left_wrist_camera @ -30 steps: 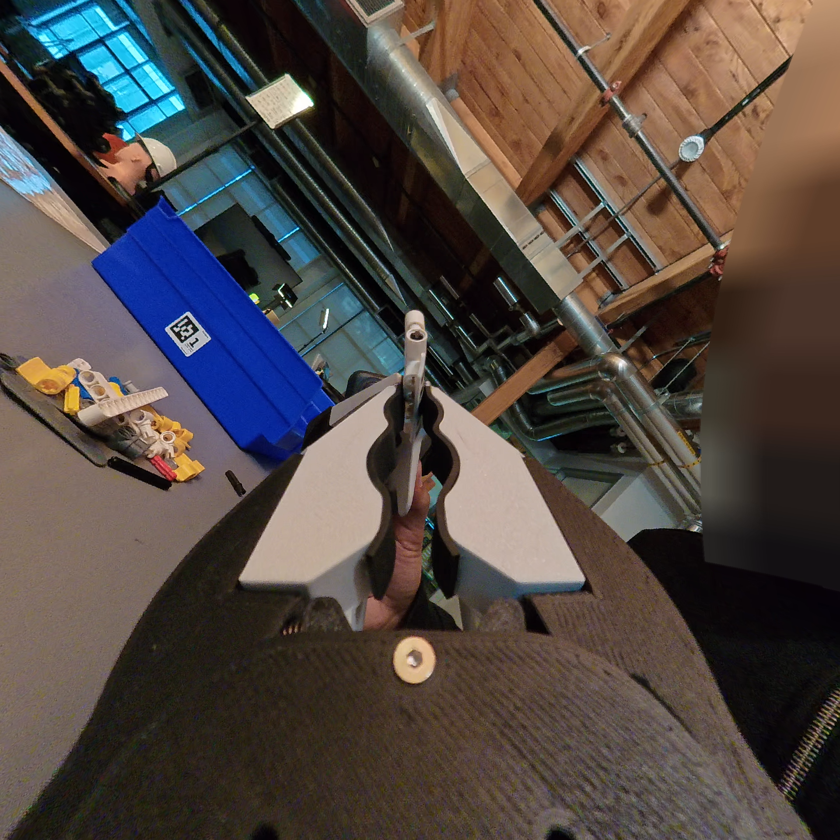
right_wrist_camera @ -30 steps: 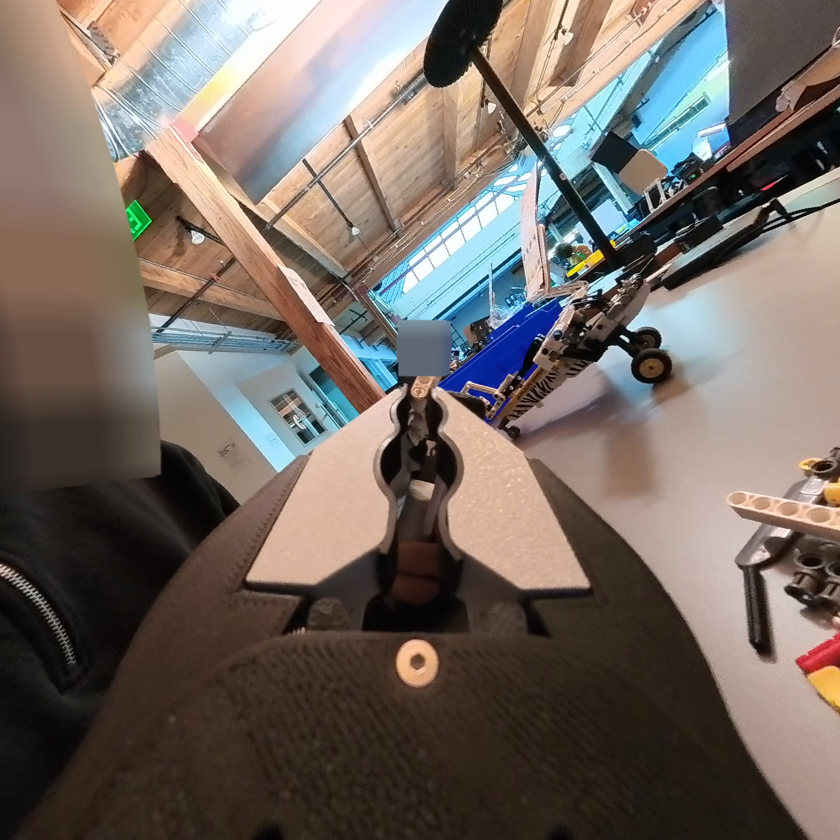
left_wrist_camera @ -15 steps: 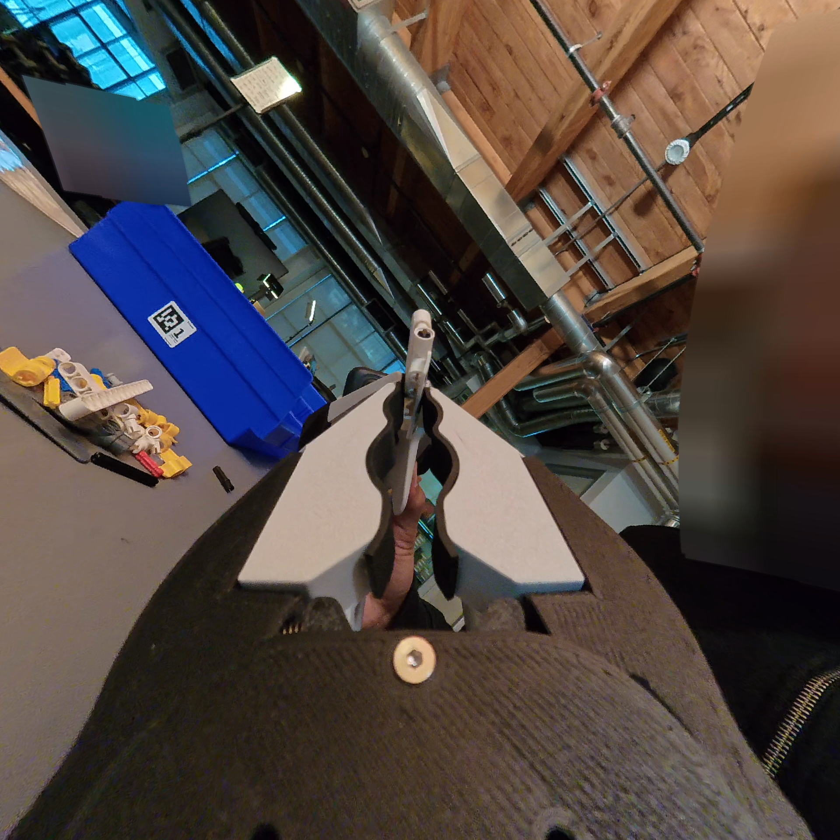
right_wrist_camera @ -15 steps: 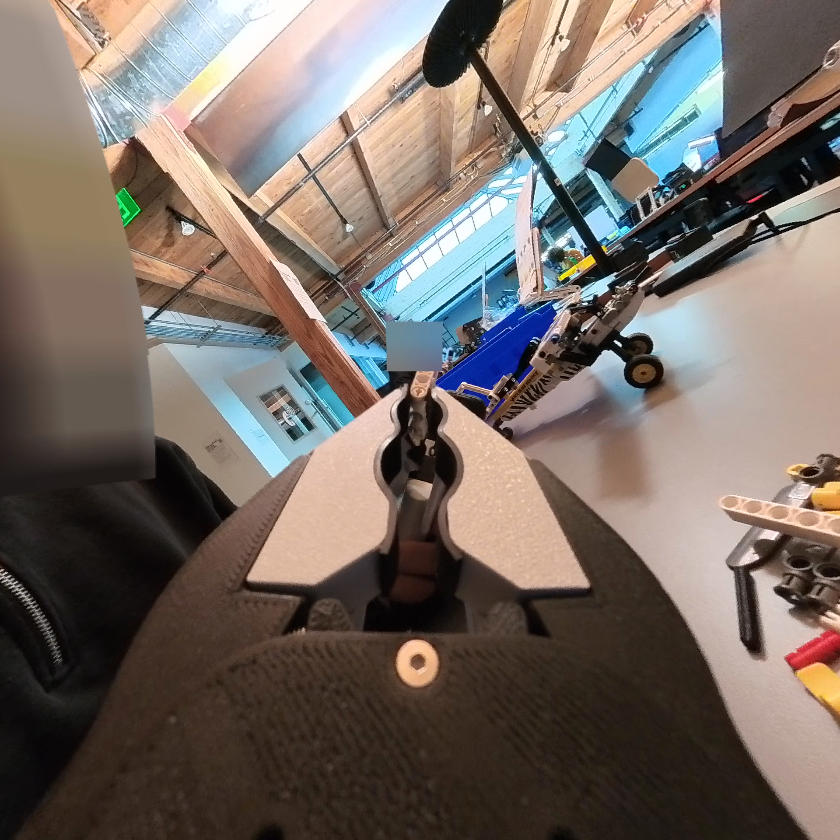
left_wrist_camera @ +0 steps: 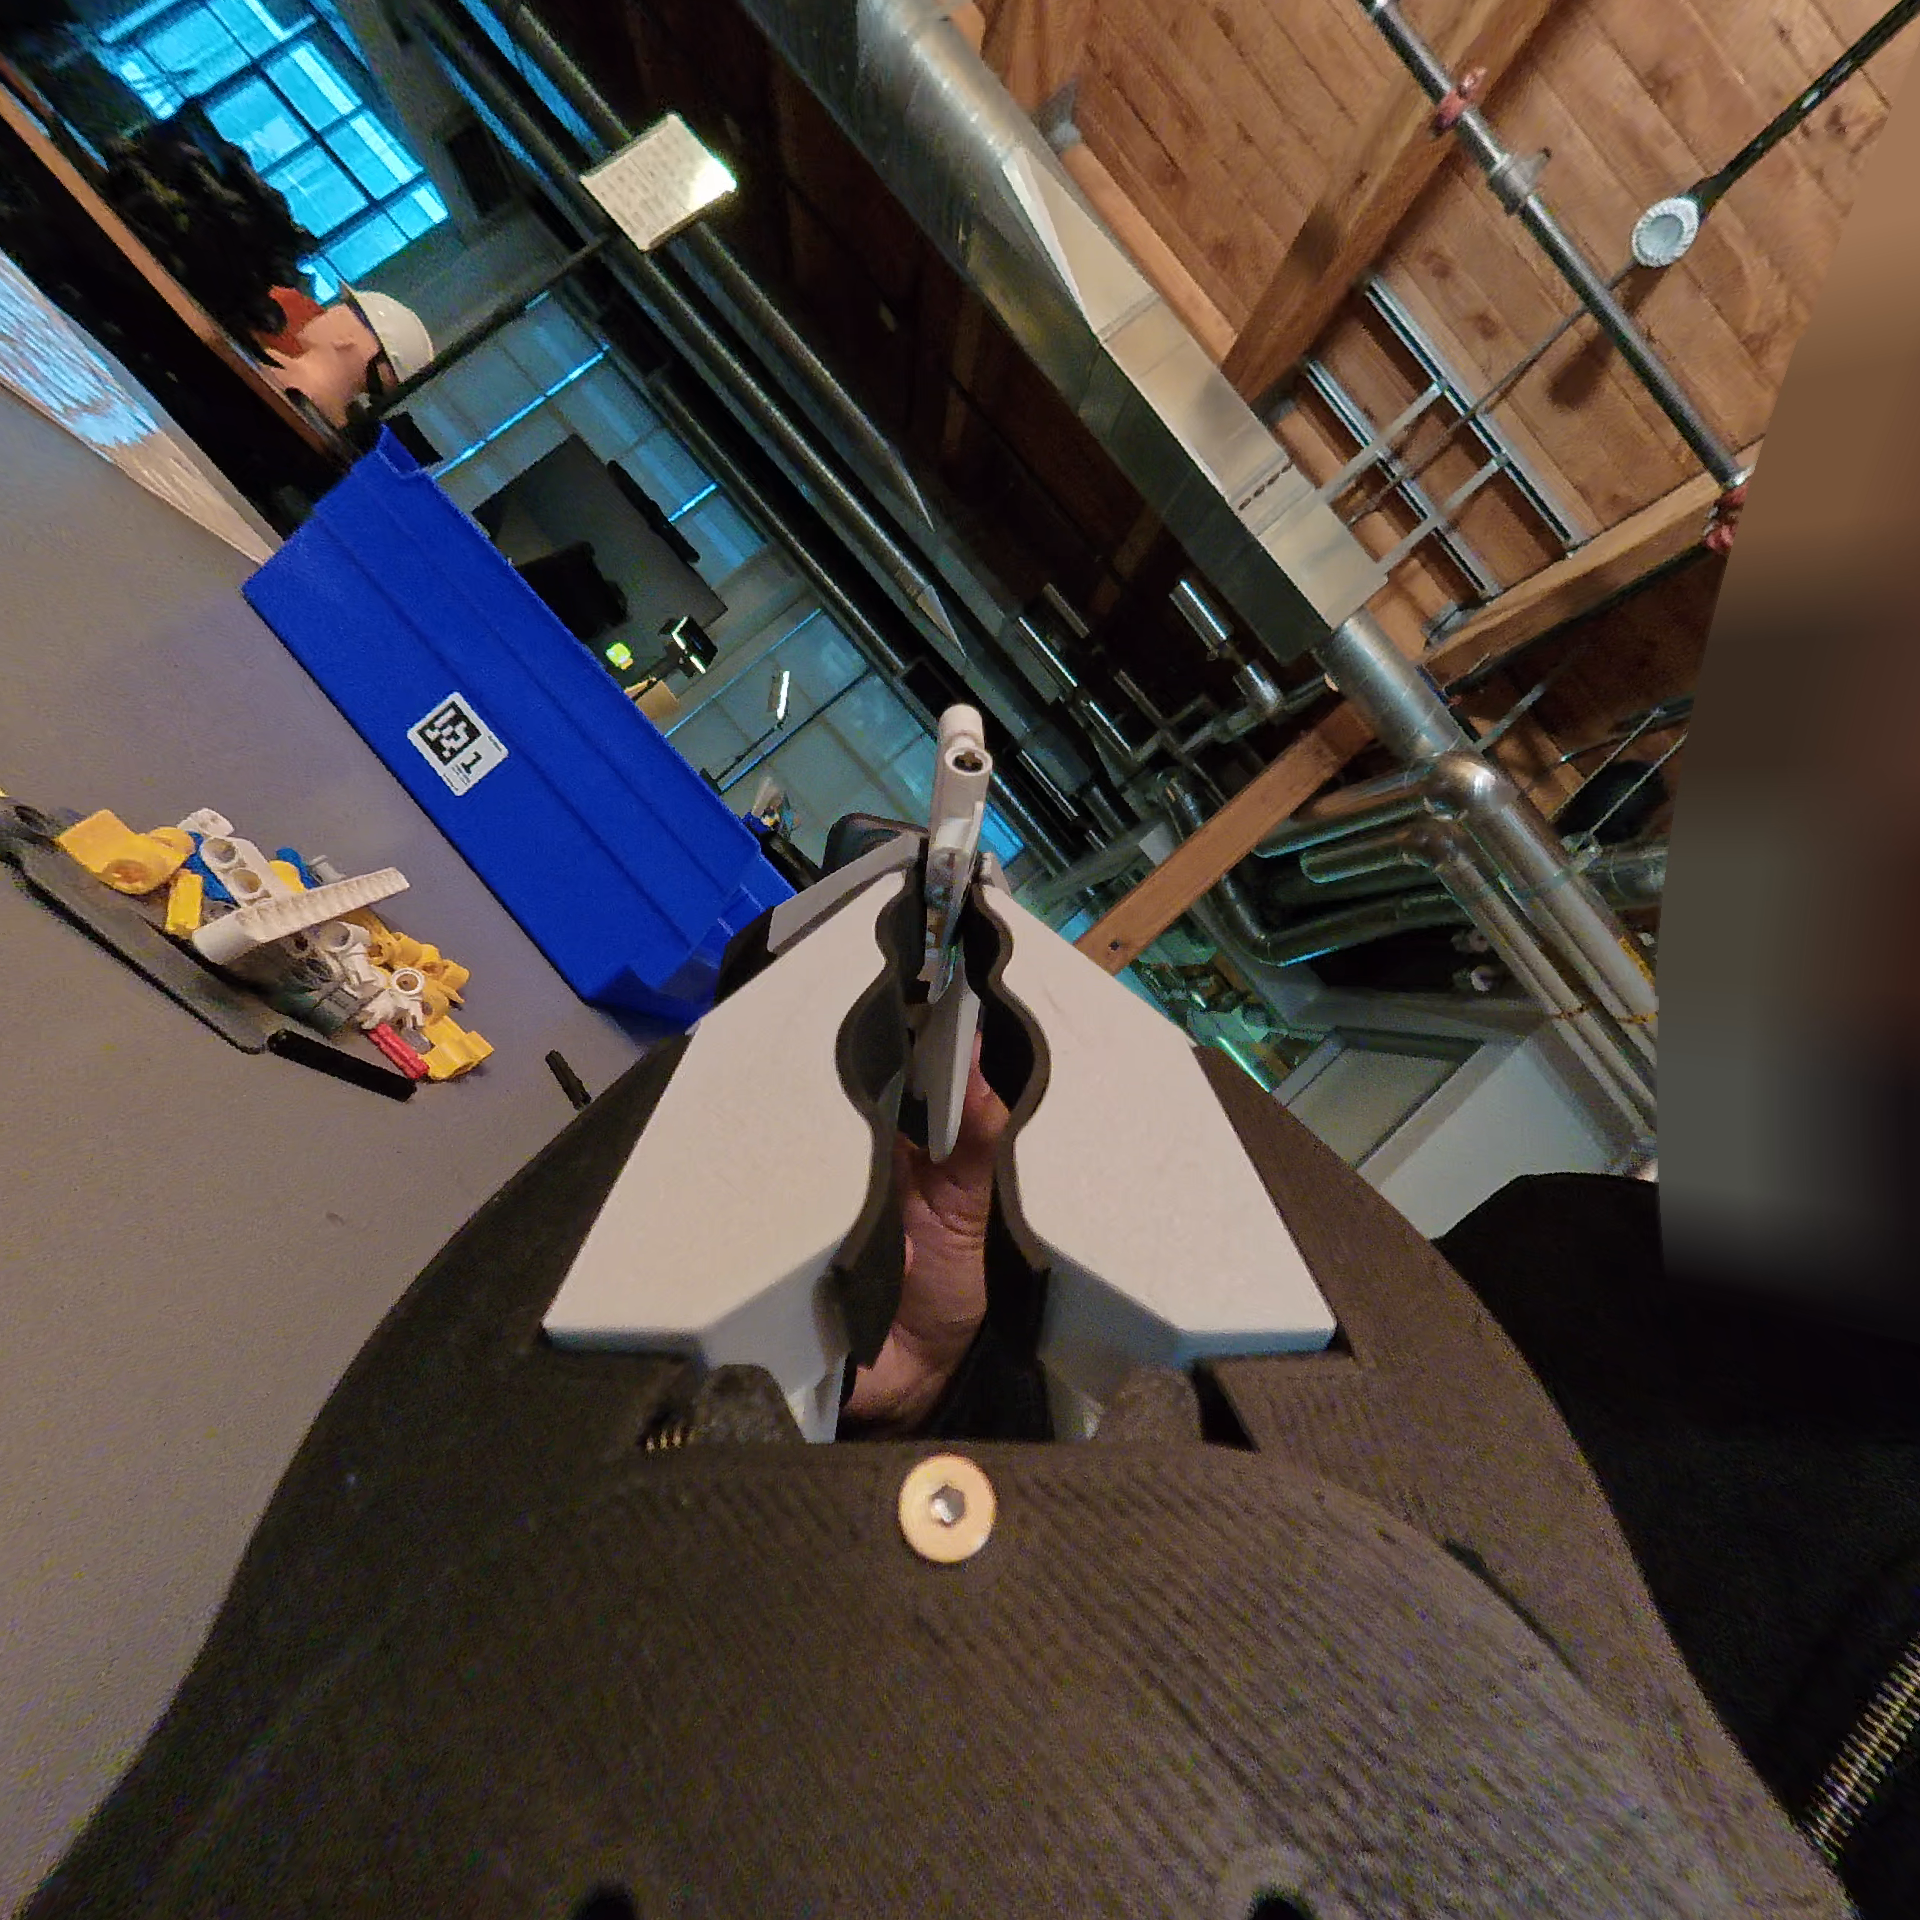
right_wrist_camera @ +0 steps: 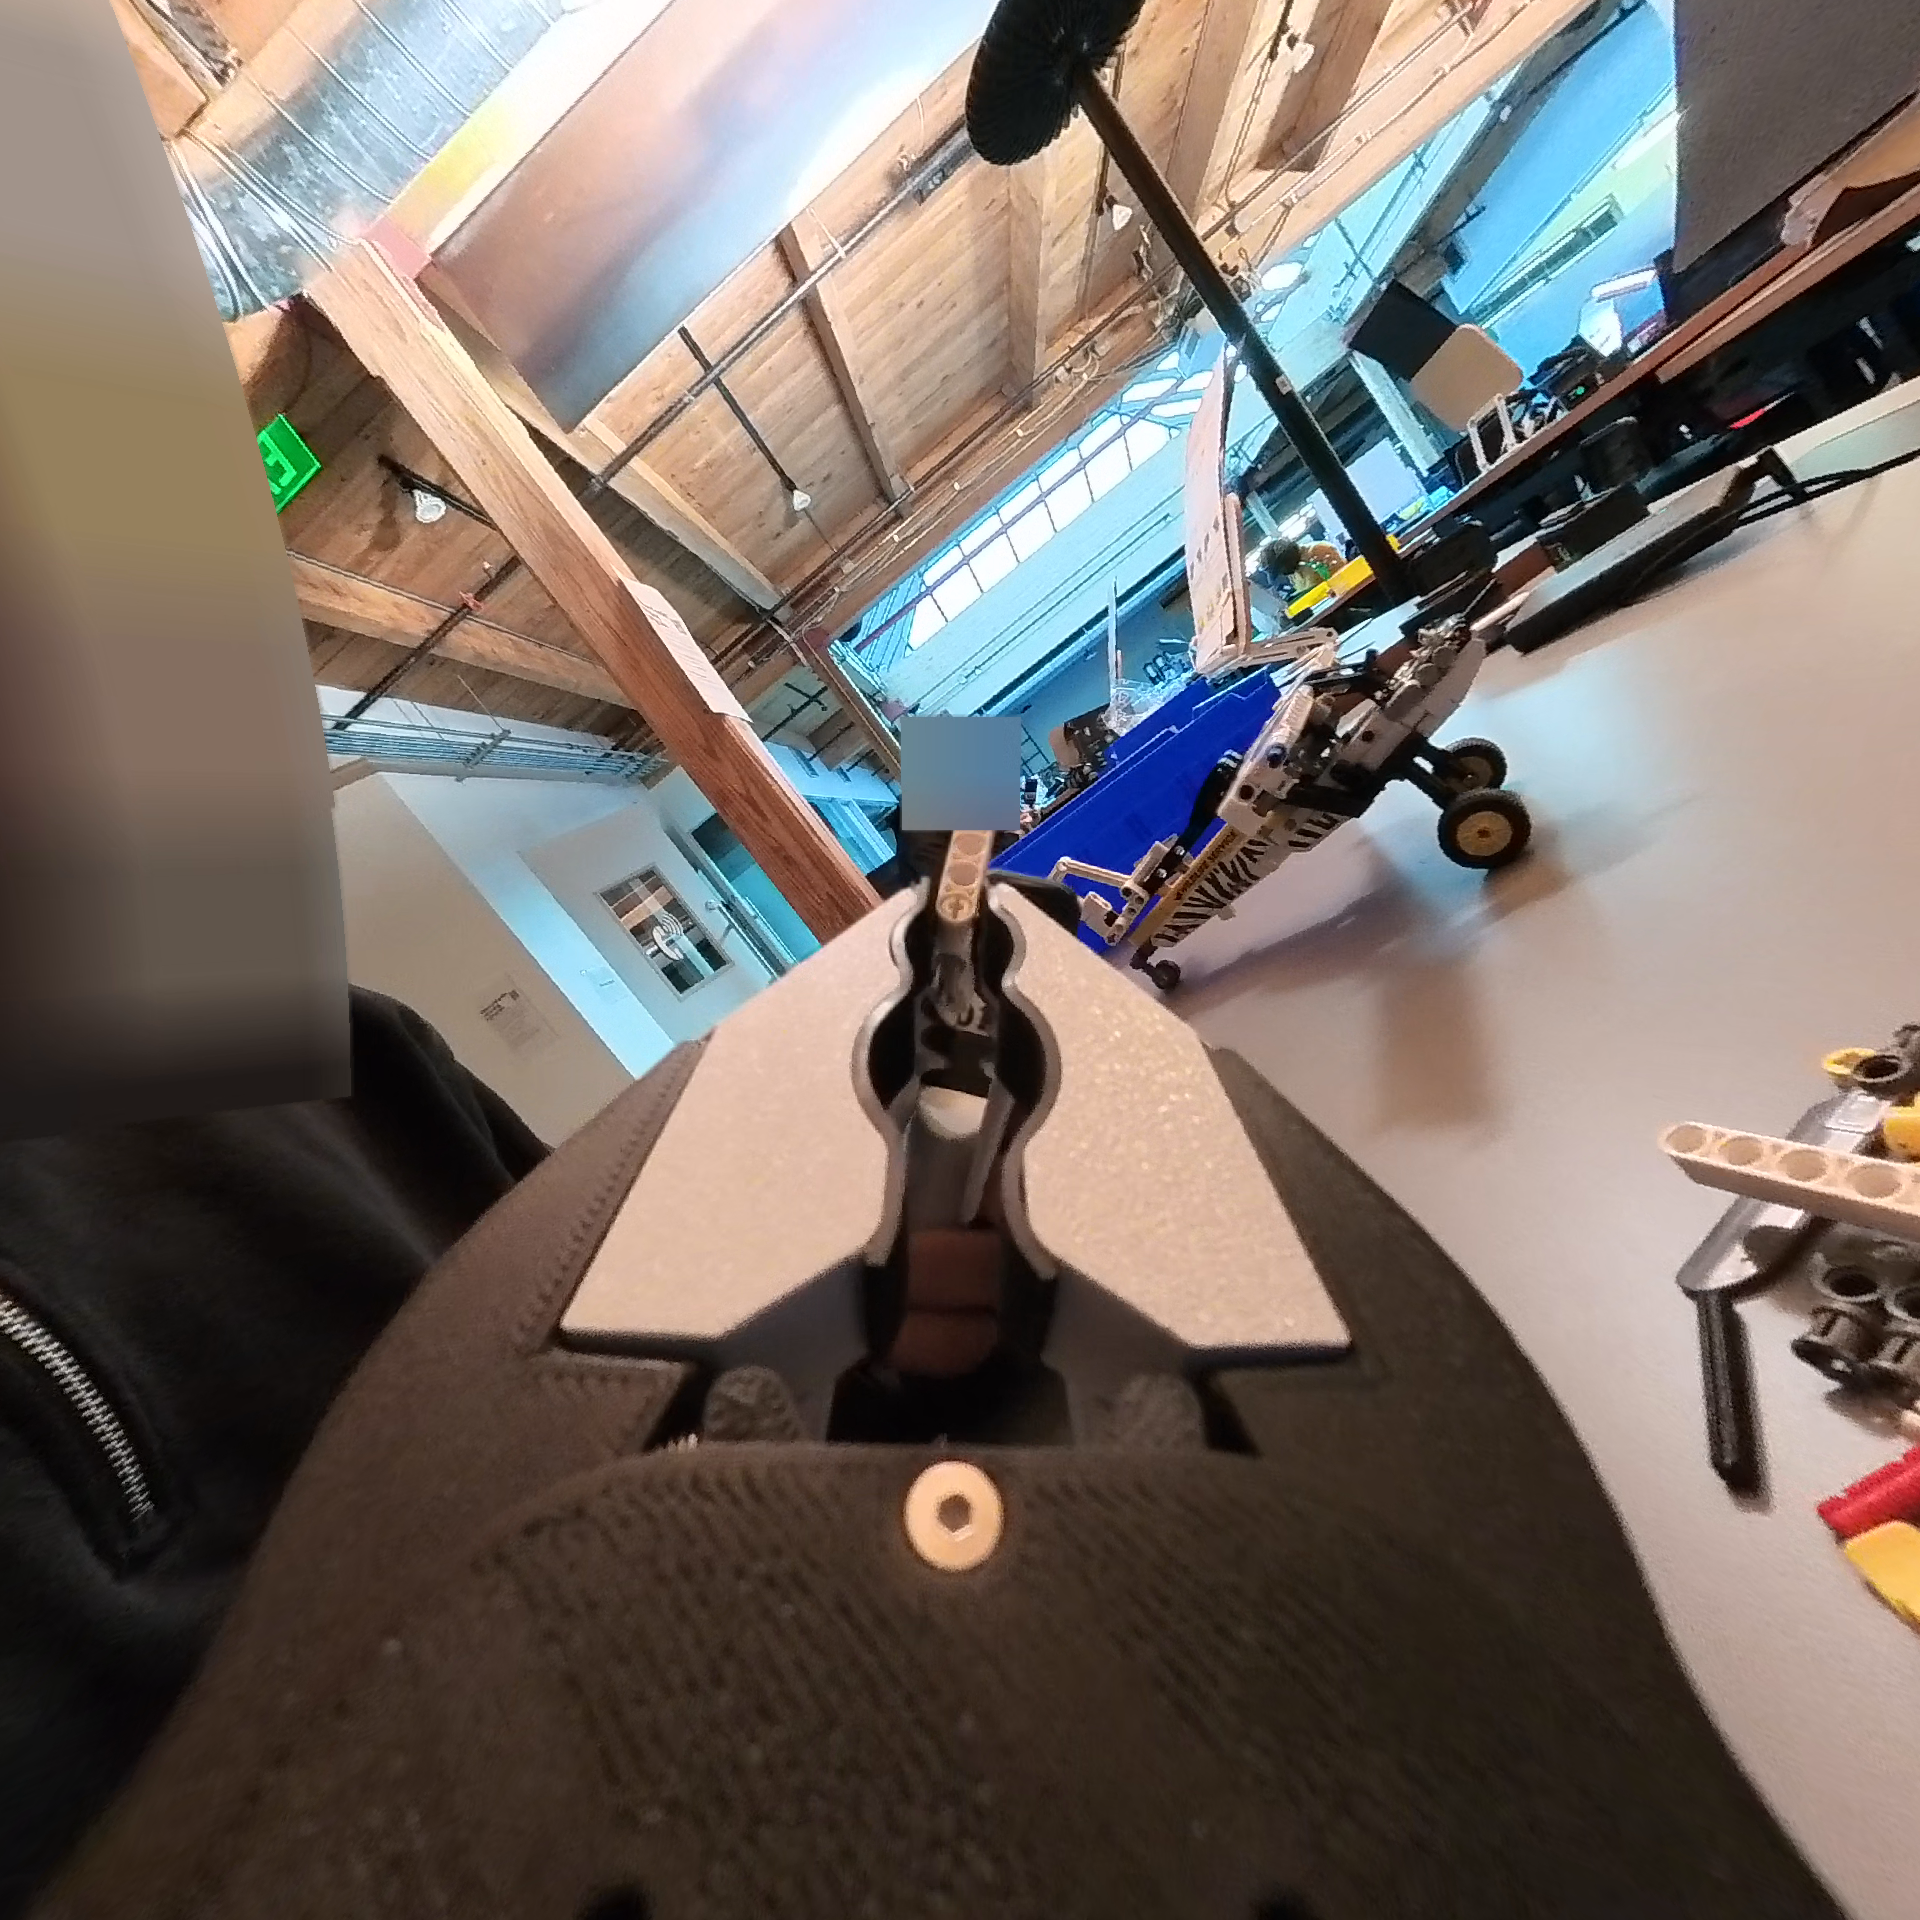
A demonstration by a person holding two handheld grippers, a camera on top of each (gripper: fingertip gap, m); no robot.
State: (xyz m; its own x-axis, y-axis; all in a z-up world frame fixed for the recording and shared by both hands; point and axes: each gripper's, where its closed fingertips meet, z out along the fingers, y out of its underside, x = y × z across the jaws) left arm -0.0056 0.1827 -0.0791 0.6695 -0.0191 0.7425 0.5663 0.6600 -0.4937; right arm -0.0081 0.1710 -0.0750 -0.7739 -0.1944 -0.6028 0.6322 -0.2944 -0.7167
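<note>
Left wrist view: my left gripper (left_wrist_camera: 951,894) pinches a white piece (left_wrist_camera: 958,790), pads pressed on its lower part, its round-holed end standing clear above the tips. A hand (left_wrist_camera: 940,1247) shows behind the fingers. Beyond, to the left, a heap of loose parts (left_wrist_camera: 301,935) lies on the grey table (left_wrist_camera: 156,1195), just short of a blue bin (left_wrist_camera: 499,748).

Right wrist view: my right gripper (right_wrist_camera: 956,904) clamps a tan beam (right_wrist_camera: 961,873), whose holed end rises past the tips. Loose parts (right_wrist_camera: 1829,1226) lie on the table at right; farther off, a wheeled model (right_wrist_camera: 1320,810) with striped panels stands beside the bin.

Step in hand, as I judge it: each gripper carries one piece off the table, both raised and pointing upward. Any joining would call for bringing the two ends together and lining up their holes.
</note>
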